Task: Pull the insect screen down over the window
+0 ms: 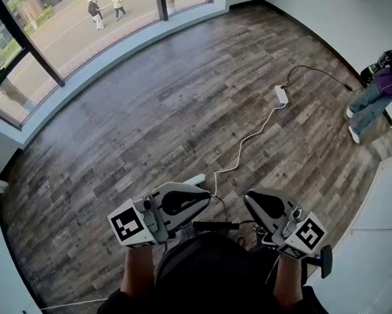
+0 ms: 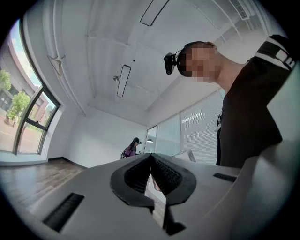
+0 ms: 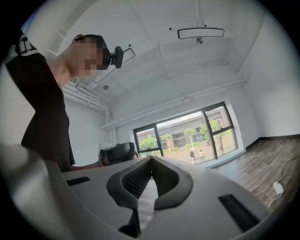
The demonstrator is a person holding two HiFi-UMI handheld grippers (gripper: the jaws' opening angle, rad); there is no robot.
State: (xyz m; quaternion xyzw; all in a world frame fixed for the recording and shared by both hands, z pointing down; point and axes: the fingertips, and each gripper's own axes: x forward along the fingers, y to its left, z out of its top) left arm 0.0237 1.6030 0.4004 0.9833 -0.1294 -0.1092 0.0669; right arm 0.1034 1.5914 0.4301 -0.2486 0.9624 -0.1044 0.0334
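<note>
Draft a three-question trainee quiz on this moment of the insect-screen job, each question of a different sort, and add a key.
1. True or false: the left tool and the right tool are both shut, with nothing between their jaws.
2. In the head view, where is the window? A: at the upper left, across the wooden floor from both tools. B: touching the right tool. C: directly under the left tool.
3. Name the white block lying on the floor ahead of the tools.
Key: 1 true. 2 A. 3 the power strip.
</note>
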